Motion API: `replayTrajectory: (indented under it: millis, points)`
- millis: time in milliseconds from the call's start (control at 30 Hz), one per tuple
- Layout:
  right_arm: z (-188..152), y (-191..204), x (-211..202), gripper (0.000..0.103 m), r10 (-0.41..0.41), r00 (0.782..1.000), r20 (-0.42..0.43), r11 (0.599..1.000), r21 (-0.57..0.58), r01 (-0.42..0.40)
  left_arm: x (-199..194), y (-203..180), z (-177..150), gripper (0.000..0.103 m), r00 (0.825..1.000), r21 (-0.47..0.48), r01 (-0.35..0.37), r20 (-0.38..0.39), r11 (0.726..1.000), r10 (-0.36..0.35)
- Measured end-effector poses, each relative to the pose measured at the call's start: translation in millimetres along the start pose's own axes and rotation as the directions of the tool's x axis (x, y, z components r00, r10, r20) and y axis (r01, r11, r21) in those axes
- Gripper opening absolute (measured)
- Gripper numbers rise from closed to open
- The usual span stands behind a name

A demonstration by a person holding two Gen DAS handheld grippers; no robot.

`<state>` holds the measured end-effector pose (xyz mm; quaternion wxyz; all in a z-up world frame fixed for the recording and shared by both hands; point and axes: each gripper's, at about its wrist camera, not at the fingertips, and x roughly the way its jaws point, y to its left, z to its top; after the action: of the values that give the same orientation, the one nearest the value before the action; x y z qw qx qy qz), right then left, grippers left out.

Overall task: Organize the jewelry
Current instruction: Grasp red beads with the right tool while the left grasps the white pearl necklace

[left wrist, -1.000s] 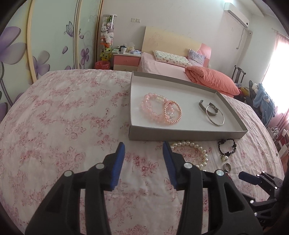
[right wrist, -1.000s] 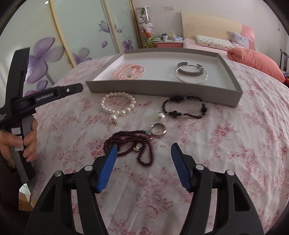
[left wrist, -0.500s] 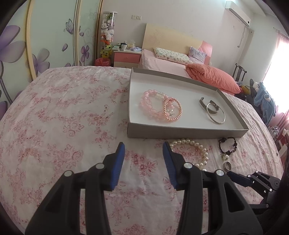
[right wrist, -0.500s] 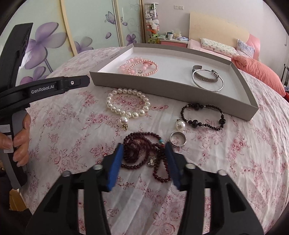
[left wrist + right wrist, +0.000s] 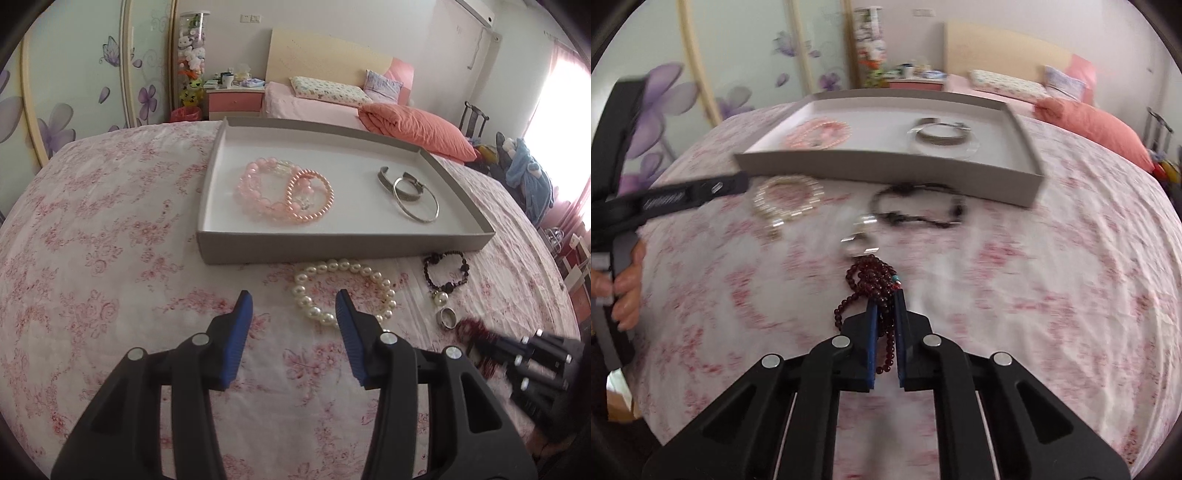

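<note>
Right gripper [image 5: 885,295]: your jaws have just been closing and are now clenched on the dark red bead strand [image 5: 871,275], which bunches out past the tips toward 12 o'clock.
Grip quality: several loops pass between the pads, and one loop hangs loose at 9 o'clock of the tips. Lift slowly so it does not snag the cloth or slip free.
Left gripper [image 5: 291,306]: your jaws stand released with nothing between them, over the floral bedspread [image 5: 110,258]. The white pearl bracelet [image 5: 343,288] lies just past the right pad at 1 o'clock.
Loose pieces ahead: the ring [image 5: 447,318] sits just beyond the red strand at 12 o'clock from your right tips, and the black bead bracelet [image 5: 445,268] beyond that. Rise clear of both before you travel.
Tray [image 5: 332,251]: further out at 12 o'clock, holding pink bracelets [image 5: 280,192] at its left and silver bangles [image 5: 410,192] at its right.
Drop spot: the right wrist view is blurred, so the free floor is hard to judge there. The bare middle between the two groups looks like the fair place.
Release: lower until the beads rest on the tray floor, then open.
</note>
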<state>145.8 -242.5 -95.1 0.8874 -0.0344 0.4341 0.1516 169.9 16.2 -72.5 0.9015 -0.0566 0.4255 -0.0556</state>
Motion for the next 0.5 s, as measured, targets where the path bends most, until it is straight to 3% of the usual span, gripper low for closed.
replayTrajectory:
  millis: [133,267,333,400,500]
  points:
    - [11,-32,8,0.009,-0.07,0.997,0.011,0.993,0.094,0.069,11,-10,0,0.047,0.999,0.03,-0.018,-0.029,0.999,0.019]
    - [18,-38,15,0.009,-0.079,0.997,0.015,0.99,0.115,0.077,22,-17,2,0.045,0.998,0.047,-0.042,-0.045,0.998,0.044]
    - [18,-37,16,0.009,-0.082,0.996,0.018,0.991,0.109,0.08,25,-20,3,0.034,0.997,0.056,-0.052,-0.049,0.997,0.054]
    - [19,-37,17,0.009,-0.082,0.996,0.021,0.991,0.108,0.079,28,-23,3,0.014,0.995,0.072,-0.084,-0.043,0.994,0.088]
    - [18,-37,17,0.009,-0.08,0.997,0.023,0.991,0.108,0.077,30,-24,2,0.011,0.994,0.096,-0.105,-0.033,0.99,0.108]
